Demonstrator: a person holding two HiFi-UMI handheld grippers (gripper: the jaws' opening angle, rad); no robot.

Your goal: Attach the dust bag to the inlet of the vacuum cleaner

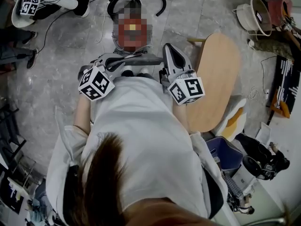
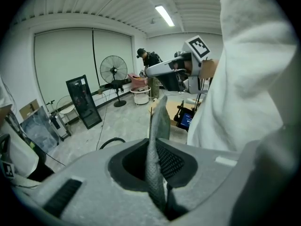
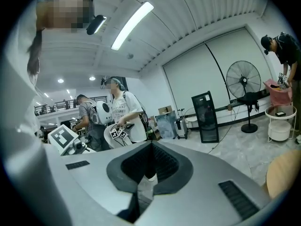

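left claw (image 2: 153,149): nips grey dust bag edge (image 2: 159,117), probably | right claw (image 3: 151,149): closed, empty

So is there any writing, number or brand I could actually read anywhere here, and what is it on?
No words or numbers can be read here.
The left marker cube and right marker cube: only black-and-white square patterns, no letters.
The white tub's label: too small to read.
The blue screen: too blurred to read.
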